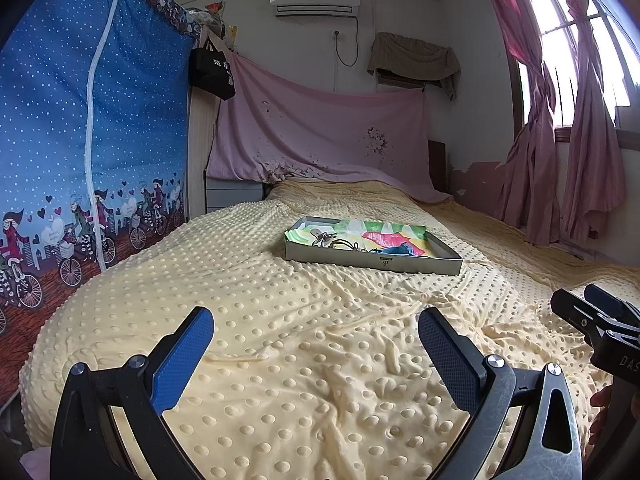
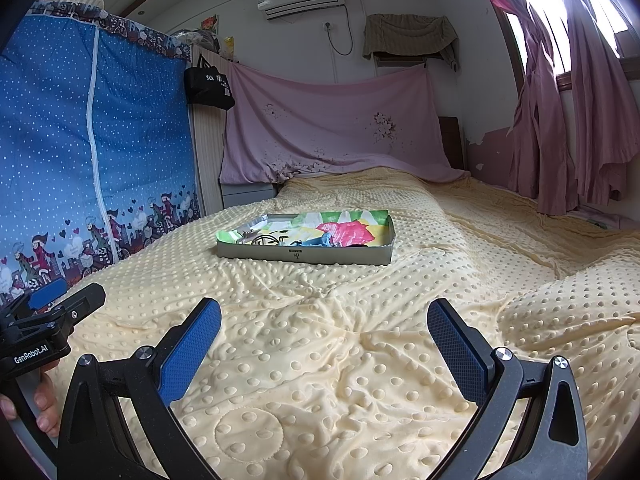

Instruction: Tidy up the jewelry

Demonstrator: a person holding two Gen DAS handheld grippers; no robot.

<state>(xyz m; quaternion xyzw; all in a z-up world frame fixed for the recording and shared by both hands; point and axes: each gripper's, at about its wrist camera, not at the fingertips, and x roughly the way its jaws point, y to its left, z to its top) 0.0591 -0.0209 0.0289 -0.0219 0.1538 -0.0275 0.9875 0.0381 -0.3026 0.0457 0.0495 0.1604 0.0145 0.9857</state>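
Here, left gripper (image 1: 316, 330) and right gripper (image 2: 324, 322) hover side by side over dotted yellow bedspread (image 1: 320, 360), both spread wide, empty. Shallow grey tray (image 2: 304, 255) sits farther up bed, jewelry (image 1: 332, 240) tangled on colourful lining.

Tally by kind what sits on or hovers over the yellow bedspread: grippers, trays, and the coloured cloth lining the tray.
Grippers: 2, left gripper and right gripper, both open
Trays: 1, grey tray
Lining cloths: 1, multicoloured cloth
Total: 4
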